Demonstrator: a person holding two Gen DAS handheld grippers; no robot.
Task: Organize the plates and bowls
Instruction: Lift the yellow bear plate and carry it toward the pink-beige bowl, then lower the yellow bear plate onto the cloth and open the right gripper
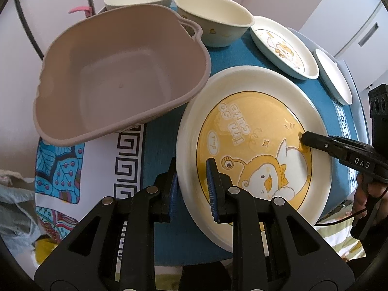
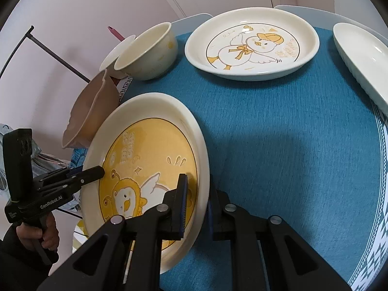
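Carrying the yellow duck plate [image 1: 252, 150] above the blue tablecloth [image 2: 278, 133] beside the pink basin [image 1: 116, 77], left gripper [image 1: 194, 189] and right gripper [image 2: 196, 203] each clamping opposite rims, keeping both grips level while lowering it in.

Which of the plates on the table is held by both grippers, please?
The yellow-centred duck plate; the white-centred duck plate and the plain white plate lie untouched.

- The left hand-held gripper [image 1: 192, 185] points steeply down. Its two fingers pinch the rim of the yellow plate [image 1: 249, 131].
- The right hand-held gripper [image 2: 196, 206] also points down, pinching the opposite rim.
- A hand [image 2: 46, 230] grips the left handle.
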